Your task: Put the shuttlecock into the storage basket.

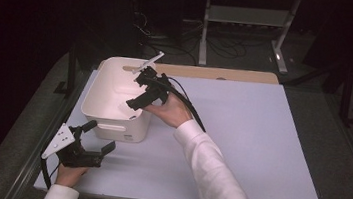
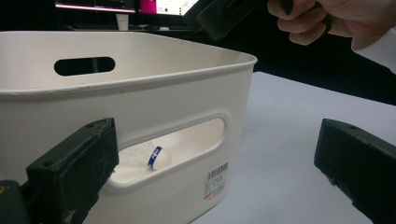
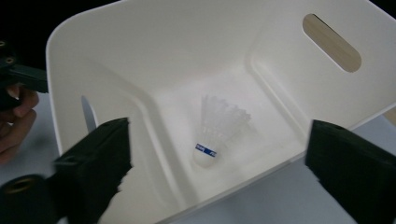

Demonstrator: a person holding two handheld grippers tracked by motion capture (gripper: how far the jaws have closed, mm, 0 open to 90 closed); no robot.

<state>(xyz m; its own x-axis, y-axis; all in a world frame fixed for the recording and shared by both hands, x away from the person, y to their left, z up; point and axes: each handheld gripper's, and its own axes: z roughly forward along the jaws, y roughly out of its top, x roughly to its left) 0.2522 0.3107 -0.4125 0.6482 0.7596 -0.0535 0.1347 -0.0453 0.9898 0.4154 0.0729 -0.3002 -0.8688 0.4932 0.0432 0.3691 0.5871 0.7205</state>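
Directly below the right gripper (image 3: 217, 154), on the floor of the white bin (image 3: 154, 56), lies the shuttlecock (image 3: 215, 133): cork end toward the gripper, feathers pointing away, blue band visible. It touches neither jaw; the right gripper's jaws stand wide apart with nothing between them. My read: this is the drop-off step, with the shuttlecock already in the bin and the gripper released above it.

Next move, as I judge it: lift the right gripper (image 1: 143, 92) straight up and back over the near rim toward the person. The rim sits just under both jaws, so it should clear the wall before any sideways travel. The bin walls slope inward, and there is a handle slot on the far wall.

The left gripper (image 2: 210, 186) has its jaws apart, holds nothing, and rests on the counter (image 1: 260, 139) just in front of the bin's near wall. Its left jaw is close to the handle cutout, through which the shuttlecock (image 2: 147, 158) shows. It is not touching the bin, as far as I can tell.

There is plenty of bare counter to the right of the right gripper. The bin (image 1: 111, 122) sits close to the counter's left edge, so there is little room on that side.
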